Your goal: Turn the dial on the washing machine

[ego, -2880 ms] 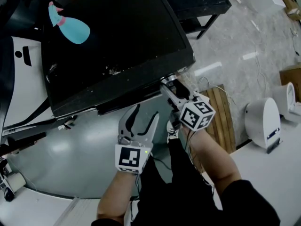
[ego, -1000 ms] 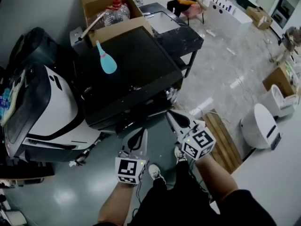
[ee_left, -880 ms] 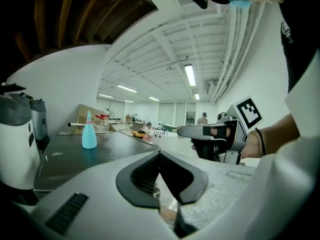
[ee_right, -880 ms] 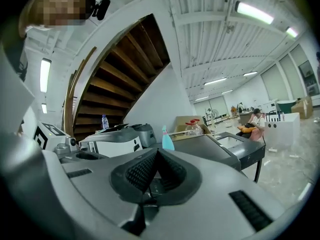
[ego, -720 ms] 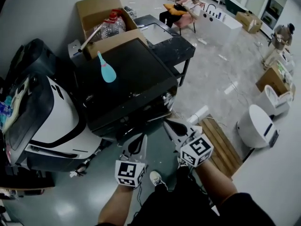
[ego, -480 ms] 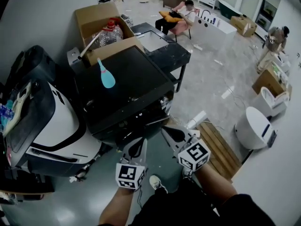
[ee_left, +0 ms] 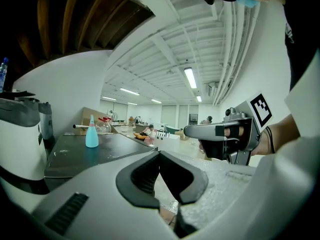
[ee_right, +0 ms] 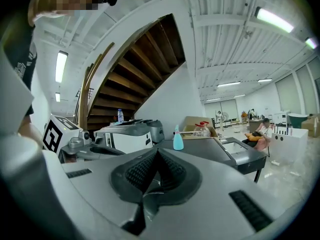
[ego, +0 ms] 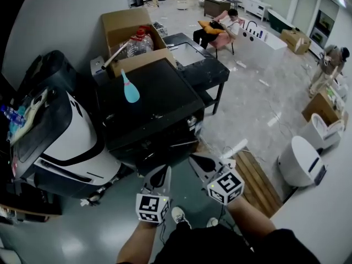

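Observation:
The washing machine (ego: 151, 106) is a black box with a flat dark lid; a blue spray bottle (ego: 131, 90) stands on it. Its dark front panel faces me, and the dial is too small to make out there. In the head view my left gripper (ego: 163, 172) and right gripper (ego: 196, 160) are held side by side, in the air short of the machine's front. Both are shut with nothing between the jaws. The left gripper view has the lid (ee_left: 95, 151), the bottle (ee_left: 91, 134) and the right gripper (ee_left: 220, 131). The right gripper view has the bottle (ee_right: 178, 139) and the left gripper (ee_right: 82, 149).
A white and black machine (ego: 60, 136) stands left of the washer. Behind it are an open cardboard box (ego: 129, 29) and a black table (ego: 201, 59). A wooden pallet (ego: 258, 175) and a white appliance (ego: 300, 158) lie to the right. People sit and stand far off.
The head view has pulled back and up from the machine. The right gripper, earlier at the machine's front right corner, now hangs clear of it. Both grippers stay shut.

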Available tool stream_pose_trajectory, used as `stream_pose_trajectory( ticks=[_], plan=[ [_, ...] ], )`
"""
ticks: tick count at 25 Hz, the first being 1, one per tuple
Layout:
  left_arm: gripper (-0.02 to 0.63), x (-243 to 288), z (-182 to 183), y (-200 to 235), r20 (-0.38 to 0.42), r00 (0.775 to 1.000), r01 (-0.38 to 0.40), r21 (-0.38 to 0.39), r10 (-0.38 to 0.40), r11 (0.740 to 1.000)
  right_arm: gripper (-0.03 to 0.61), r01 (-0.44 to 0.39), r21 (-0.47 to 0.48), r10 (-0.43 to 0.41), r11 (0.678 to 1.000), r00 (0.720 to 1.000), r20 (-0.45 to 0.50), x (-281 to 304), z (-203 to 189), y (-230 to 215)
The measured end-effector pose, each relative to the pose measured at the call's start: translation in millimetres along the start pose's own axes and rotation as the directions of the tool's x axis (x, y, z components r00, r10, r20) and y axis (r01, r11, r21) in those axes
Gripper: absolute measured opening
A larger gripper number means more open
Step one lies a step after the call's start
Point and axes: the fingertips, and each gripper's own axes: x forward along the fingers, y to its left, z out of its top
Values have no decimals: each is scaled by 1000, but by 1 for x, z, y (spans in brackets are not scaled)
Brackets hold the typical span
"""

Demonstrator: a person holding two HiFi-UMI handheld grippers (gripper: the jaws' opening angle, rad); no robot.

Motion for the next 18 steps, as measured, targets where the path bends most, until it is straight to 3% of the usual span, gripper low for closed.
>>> stream_pose_trajectory(
  ticks=[11, 18],
  plan=[
    [5, -28, -10, -125, -6, 996, -87, 4, 87, 996, -2, -109, -3, 109, 994, 994, 16, -110, -6, 7],
    [5, -59, -26, -182, 4, 990, -140, 8, 140, 990, -2, -156, -10, 156, 988, 988, 17, -168, -20, 26]
  ],
)
